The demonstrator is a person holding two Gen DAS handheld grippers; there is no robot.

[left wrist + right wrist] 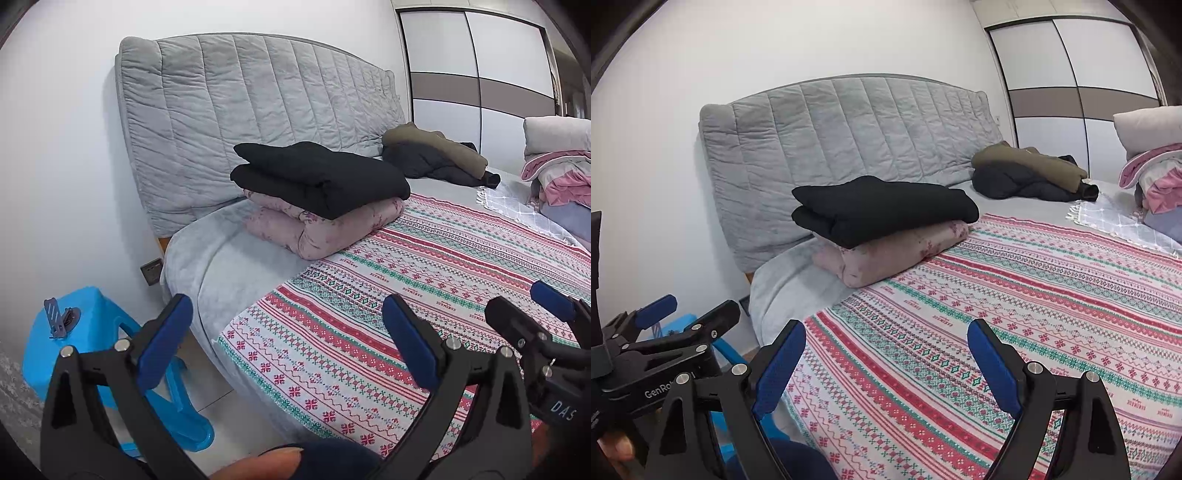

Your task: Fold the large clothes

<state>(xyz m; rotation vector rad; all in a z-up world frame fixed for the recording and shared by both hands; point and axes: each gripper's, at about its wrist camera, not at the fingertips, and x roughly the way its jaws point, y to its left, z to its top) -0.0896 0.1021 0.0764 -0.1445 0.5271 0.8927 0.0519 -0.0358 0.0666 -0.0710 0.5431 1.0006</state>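
Here, "GenRo" reads on the left gripper [655, 314], "DAS" on the right gripper [524, 306]; both fingers spread, holding nothing.

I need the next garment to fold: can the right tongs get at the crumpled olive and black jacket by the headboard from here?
Probably not without moving closer. The right tongs stand open and empty over the near patterned blanket, and the jacket lies far across the bed. Nothing blocks the way; the folded black stack sits to its left.

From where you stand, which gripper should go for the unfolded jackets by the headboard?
Probably the right gripper: the jacket heap lies far right, on its side. Both it and the left gripper are open and empty.
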